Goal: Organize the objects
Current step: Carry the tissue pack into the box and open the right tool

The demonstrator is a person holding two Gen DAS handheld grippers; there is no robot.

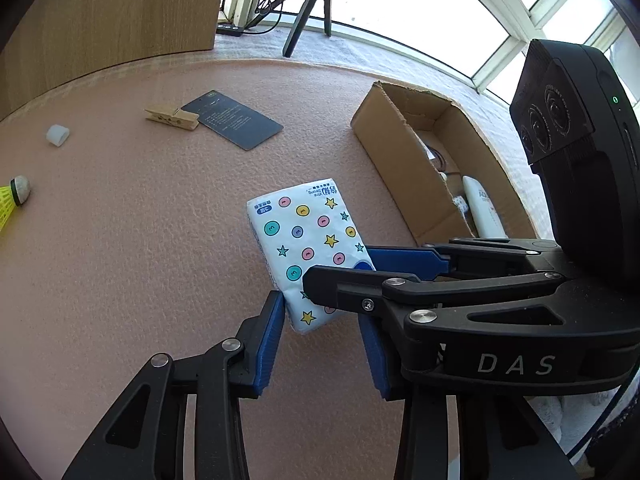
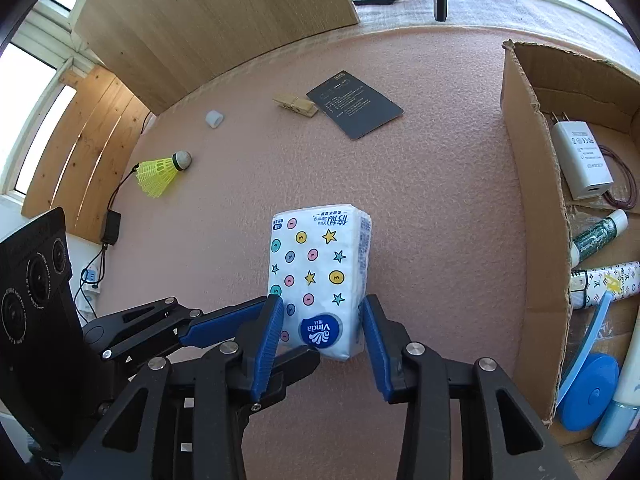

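Your right claw (image 2: 322,334) squeezes the near end of the tissue pack (image 2: 320,276) above the pink mat (image 2: 440,240); your left claw (image 1: 322,340) pinches it too, left of the box (image 2: 536,240)

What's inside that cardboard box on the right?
The cardboard box holds a white charger, a reddish cord, a green tube, a patterned tube, a blue tape measure and a pale bottle. The near wall hides the rest.
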